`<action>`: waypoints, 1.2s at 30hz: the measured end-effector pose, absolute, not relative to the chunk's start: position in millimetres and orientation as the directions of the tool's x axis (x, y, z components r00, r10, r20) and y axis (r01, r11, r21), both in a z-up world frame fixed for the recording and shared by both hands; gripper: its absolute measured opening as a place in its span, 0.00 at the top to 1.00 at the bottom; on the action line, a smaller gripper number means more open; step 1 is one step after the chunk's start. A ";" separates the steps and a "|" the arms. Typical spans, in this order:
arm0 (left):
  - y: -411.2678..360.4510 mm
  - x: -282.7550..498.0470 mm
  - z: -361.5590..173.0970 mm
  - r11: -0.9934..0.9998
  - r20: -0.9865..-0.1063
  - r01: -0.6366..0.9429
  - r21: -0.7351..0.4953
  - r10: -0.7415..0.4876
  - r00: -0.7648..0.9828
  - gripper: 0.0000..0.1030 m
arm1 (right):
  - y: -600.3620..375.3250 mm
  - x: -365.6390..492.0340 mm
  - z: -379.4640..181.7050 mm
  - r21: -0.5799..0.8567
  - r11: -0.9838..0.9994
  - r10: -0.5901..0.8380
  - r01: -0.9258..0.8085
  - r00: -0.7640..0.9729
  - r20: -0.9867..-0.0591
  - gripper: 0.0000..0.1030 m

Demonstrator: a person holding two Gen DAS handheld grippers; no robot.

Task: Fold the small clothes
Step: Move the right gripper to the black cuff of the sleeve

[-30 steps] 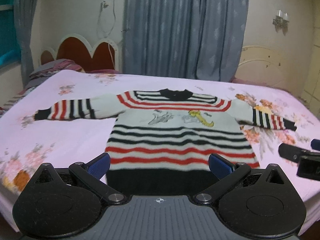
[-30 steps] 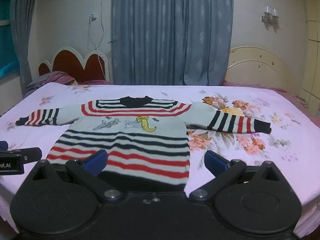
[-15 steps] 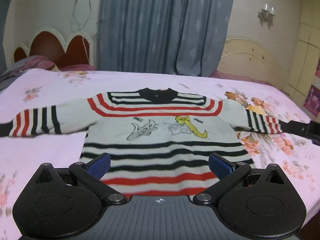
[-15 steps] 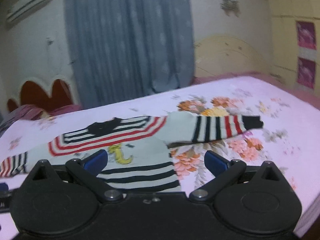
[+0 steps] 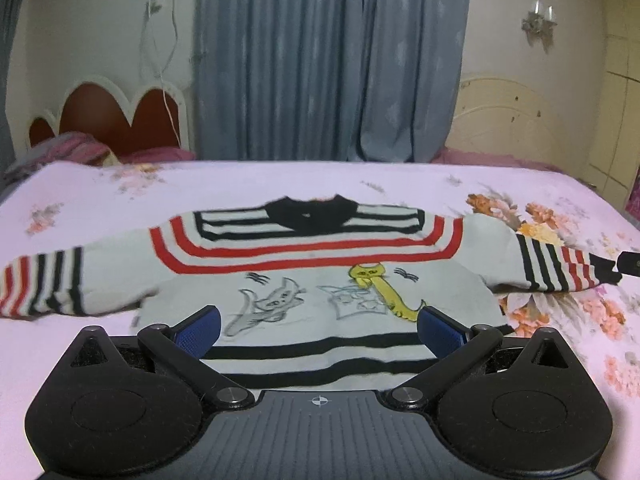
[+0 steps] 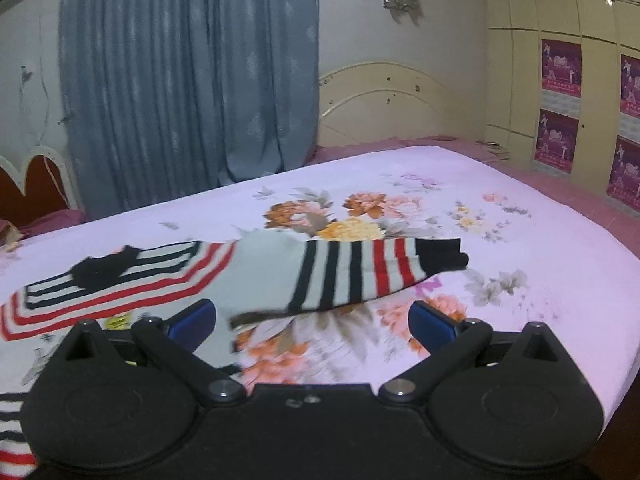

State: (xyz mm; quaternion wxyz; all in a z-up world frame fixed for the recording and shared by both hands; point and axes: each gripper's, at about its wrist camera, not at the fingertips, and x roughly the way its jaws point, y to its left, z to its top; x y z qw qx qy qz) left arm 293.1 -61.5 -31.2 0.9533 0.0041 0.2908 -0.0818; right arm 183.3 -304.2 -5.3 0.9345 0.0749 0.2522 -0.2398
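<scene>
Sweater lies flat on the bed, sleeves spread out. Left gripper fingers wide apart, empty, over the chest print. Right gripper fingers wide apart, empty, near the striped right sleeve. Only the left view shows the left sleeve; only the right view shows posters.

No readable text is found; the print on the purple posters, upper right, is too blurred.
</scene>
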 end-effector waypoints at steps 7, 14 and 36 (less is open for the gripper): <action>-120.3 340.1 -39.1 0.988 -0.596 0.156 0.009 -0.120 0.794 0.00 | -367.2 231.4 -23.9 0.047 0.862 -0.399 0.504 0.734 -0.550 0.05; -179.3 374.9 -48.7 0.985 -0.632 0.166 0.048 -0.099 0.769 0.00 | -433.7 266.3 -45.5 0.075 0.837 -0.401 0.543 0.700 -0.590 0.07; -274.3 420.7 -72.6 0.960 -0.704 0.245 0.133 -0.083 0.706 0.00 | -572.0 279.5 -120.9 0.328 0.659 -0.367 0.677 0.670 -0.645 0.22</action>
